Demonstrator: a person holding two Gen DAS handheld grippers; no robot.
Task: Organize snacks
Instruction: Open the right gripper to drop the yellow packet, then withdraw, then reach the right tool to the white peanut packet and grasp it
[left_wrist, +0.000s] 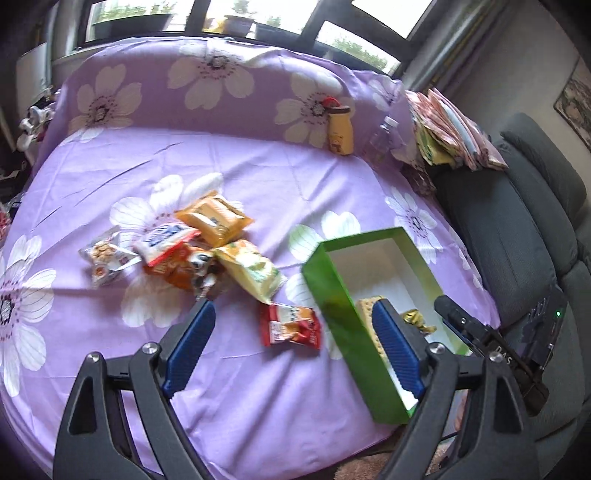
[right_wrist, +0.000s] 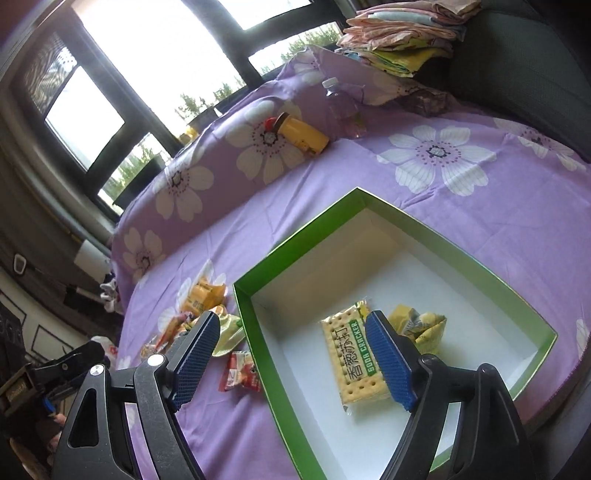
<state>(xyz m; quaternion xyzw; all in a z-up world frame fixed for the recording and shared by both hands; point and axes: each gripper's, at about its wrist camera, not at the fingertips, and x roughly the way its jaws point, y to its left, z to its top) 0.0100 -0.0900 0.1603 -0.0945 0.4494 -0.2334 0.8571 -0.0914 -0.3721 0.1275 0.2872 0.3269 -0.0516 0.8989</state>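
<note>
Sorting of snacks into the green box (right_wrist: 258, 343) is at an early stage, judged from how the packets lie. Inside the box, on its white floor, rest two items: a soda cracker packet (right_wrist: 352, 360) lying flat toward the box's near-left part, and a small yellow wrapped snack (right_wrist: 419, 325) just beside it on the side away from the loose pile. The rest of the box floor is bare.

Outside the box, on the purple flowered cloth (left_wrist: 258, 166), several packets remain. A red packet (left_wrist: 290, 325) lies nearest the box's left wall, apart from it. Beyond it, farther from the box, sits a loose heap: a pale yellow-green bag (left_wrist: 251, 271), an orange packet (left_wrist: 214, 219), a white-and-red bag (left_wrist: 166, 240), and a small silver-white packet (left_wrist: 107, 258) at the heap's far end from the box. How many lie underneath cannot be told.

The left gripper (left_wrist: 291, 345) hovers with jaws spread wide and nothing between them, aimed at the cloth to the left of the box, near the red packet. The right gripper (right_wrist: 291, 360) likewise stands wide and empty, straddling the box's left wall above the cracker packet without pressing on it.

A yellow bottle (left_wrist: 340, 129) and a clear bottle (left_wrist: 384, 136) lie well beyond the box and seem no part of the sorting.
</note>
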